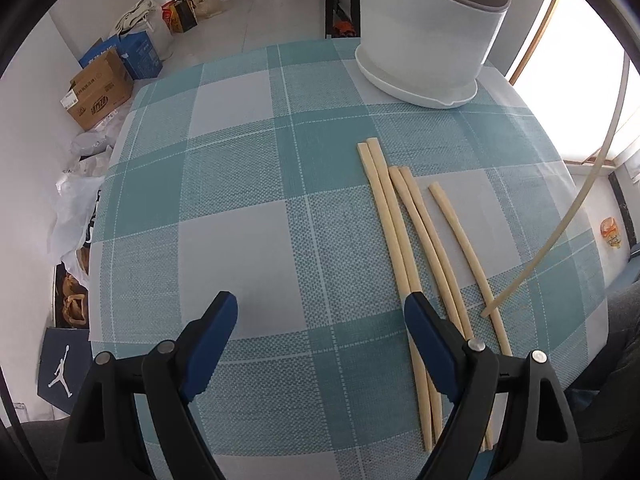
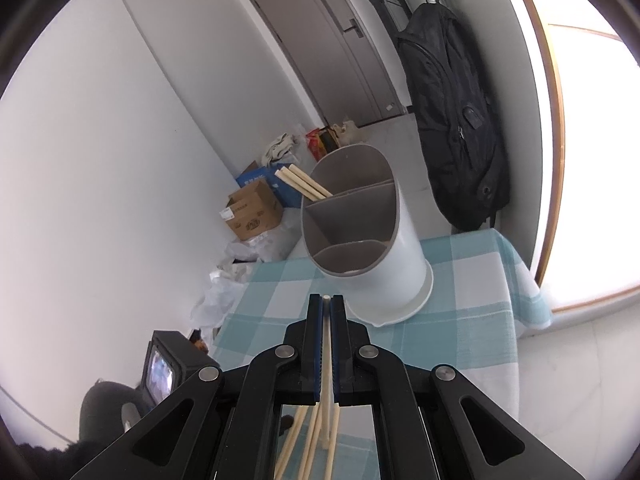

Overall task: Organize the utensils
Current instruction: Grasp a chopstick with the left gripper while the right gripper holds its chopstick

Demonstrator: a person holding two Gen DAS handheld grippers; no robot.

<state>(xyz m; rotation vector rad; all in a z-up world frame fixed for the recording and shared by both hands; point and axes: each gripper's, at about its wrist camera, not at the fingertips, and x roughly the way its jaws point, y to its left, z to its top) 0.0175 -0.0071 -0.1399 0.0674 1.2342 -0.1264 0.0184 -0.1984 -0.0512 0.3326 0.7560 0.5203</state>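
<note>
Several pale wooden chopsticks (image 1: 404, 232) lie side by side on the teal checked tablecloth (image 1: 240, 184). My left gripper (image 1: 320, 312) is open and empty, low over the cloth, its right finger beside the chopsticks. A white utensil holder (image 1: 424, 40) with grey compartments stands at the far edge. My right gripper (image 2: 327, 304) is shut on a single chopstick (image 2: 327, 360), held above the table in front of the holder (image 2: 360, 232). That lifted chopstick (image 1: 580, 200) slants across the right of the left wrist view. Two chopsticks (image 2: 302, 182) stand in the holder's far compartment.
Cardboard boxes (image 1: 96, 88), bags and plastic wrap lie on the floor left of the table. A black backpack (image 2: 452, 120) hangs by the window on the right. The table edge drops off close behind the holder.
</note>
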